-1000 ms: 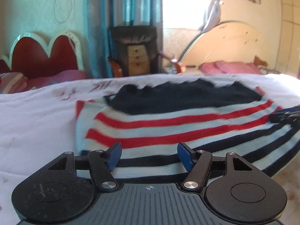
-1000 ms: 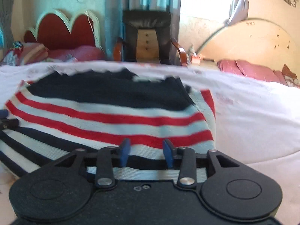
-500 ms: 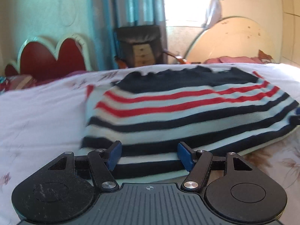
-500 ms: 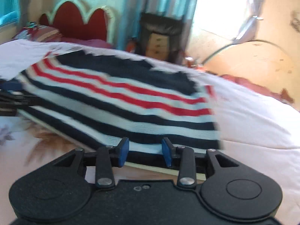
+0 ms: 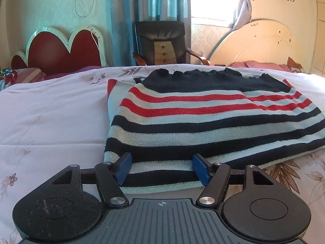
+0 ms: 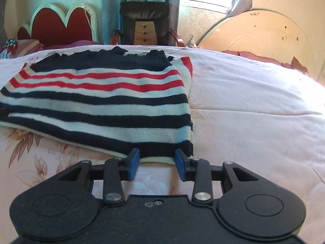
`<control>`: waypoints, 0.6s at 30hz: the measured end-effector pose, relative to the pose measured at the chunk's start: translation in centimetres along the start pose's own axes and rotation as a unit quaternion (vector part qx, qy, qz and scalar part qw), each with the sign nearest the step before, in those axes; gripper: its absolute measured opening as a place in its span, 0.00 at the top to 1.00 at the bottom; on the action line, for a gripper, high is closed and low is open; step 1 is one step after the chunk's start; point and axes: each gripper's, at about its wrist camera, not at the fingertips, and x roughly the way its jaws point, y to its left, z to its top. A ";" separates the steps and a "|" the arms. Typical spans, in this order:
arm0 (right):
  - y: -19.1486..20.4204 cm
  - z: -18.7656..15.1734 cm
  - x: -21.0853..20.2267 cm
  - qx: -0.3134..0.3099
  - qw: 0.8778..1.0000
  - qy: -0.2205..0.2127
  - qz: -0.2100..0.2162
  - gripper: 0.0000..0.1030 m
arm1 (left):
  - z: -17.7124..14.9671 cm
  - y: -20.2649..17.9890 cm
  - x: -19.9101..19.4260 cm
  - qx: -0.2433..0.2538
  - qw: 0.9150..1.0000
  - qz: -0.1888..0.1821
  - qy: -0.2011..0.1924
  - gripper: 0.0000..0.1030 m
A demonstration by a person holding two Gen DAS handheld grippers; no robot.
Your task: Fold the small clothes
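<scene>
The striped sweater (image 5: 203, 118) lay folded on the bed (image 5: 50, 111). Left tool (image 5: 162, 168) and right tool (image 6: 156, 163) both stood spread, gripping nothing. Judged best: pinch each near hem corner squarely before the next fold.

You have open quilt (image 5: 50, 122) to the left of the striped sweater (image 5: 203, 122) and to its right; behind stand the armchair (image 5: 160, 42) and headboards (image 5: 61, 48).

A bed (image 5: 50, 118) with a pale floral quilt carried the folded striped sweater (image 5: 203, 118), which lay flat near its front edge.
</scene>
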 end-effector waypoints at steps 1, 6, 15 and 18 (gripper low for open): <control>-0.1 -0.1 0.0 0.000 1.000 -0.001 0.002 0.65 | 0.1 0.0 0.0 -0.001 1.000 0.001 0.002 0.36; -0.2 0.9 -0.8 0.022 1.000 -0.009 -0.004 0.66 | 0.1 0.0 0.0 -0.006 1.000 0.003 0.004 0.36; -0.5 0.1 0.5 0.009 1.000 0.004 -0.011 0.67 | -0.2 -0.1 0.4 -0.001 1.000 0.003 0.003 0.35; -0.1 0.0 0.4 -0.005 1.000 0.004 -0.017 0.65 | 0.2 0.0 0.1 -0.009 1.000 0.003 0.015 0.34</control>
